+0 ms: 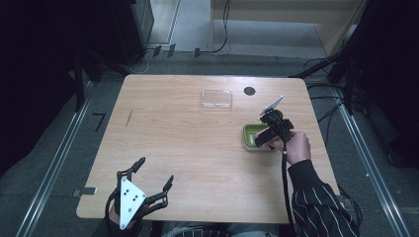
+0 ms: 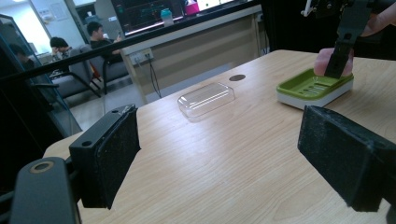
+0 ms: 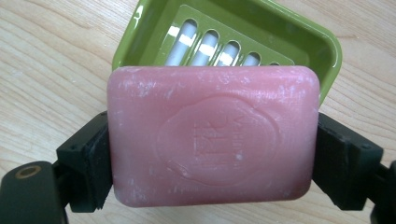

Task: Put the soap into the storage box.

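We've got the right gripper (image 3: pixel 212 154) clamped end-to-end on the pink soap bar (image 3: pixel 212 135), hanging over the green soap dish (image 3: pixel 261 28) at right-centre of the high view; slick soap could squirt out or catch the dish rim, while the left gripper (image 1: pixel 154 174) idles open lower left.

Light falls evenly on my wooden surface (image 1: pixel 197 148) from above, while the room around it sinks into near black. My jaws sit soft and blurred close to the lens; the pink soap (image 3: pixel 212 135) is sharp, slightly glossy.
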Demonstrator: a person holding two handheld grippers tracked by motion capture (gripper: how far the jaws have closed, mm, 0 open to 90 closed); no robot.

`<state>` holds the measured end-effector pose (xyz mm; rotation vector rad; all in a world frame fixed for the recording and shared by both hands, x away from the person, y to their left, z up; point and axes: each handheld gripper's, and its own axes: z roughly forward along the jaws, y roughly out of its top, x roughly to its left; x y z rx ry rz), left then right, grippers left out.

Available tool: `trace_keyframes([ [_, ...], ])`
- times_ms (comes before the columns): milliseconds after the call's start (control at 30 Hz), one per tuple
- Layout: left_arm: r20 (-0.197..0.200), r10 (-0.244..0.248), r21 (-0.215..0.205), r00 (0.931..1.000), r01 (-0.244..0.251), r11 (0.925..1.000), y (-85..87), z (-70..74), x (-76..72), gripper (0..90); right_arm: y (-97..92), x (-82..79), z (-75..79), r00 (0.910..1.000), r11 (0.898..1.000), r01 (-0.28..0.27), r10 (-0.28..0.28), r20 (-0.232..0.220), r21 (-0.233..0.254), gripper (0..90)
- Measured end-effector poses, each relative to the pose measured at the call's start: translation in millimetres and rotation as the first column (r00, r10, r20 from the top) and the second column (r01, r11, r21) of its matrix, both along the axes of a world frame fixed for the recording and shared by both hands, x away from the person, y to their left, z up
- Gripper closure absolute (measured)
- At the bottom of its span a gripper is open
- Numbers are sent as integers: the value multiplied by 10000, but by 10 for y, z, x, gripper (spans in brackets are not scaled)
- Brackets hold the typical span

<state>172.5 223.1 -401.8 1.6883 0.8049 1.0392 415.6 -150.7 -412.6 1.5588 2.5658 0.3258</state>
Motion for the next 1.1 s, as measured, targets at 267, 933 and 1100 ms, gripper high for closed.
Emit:
trace_keyframes([
  [267, 5, -20, 16, 10000, 20, 10000, -2, 1, 1, 131, 12, 69, -29, 9997, 9997, 218, -219, 61, 53, 140],
  [933, 0, -15, 24, 10000, 15, 10000, -2, 0, 1, 131, 30, 249, -146, 9963, 9957, 854, -857, 77, 347, 140],
  [1100, 9, -11, 2, 10000, 11, 10000, 1, 0, 0, 131, 53, 280, -185, 9934, 9920, 1130, -1138, 108, 563, 140],
])
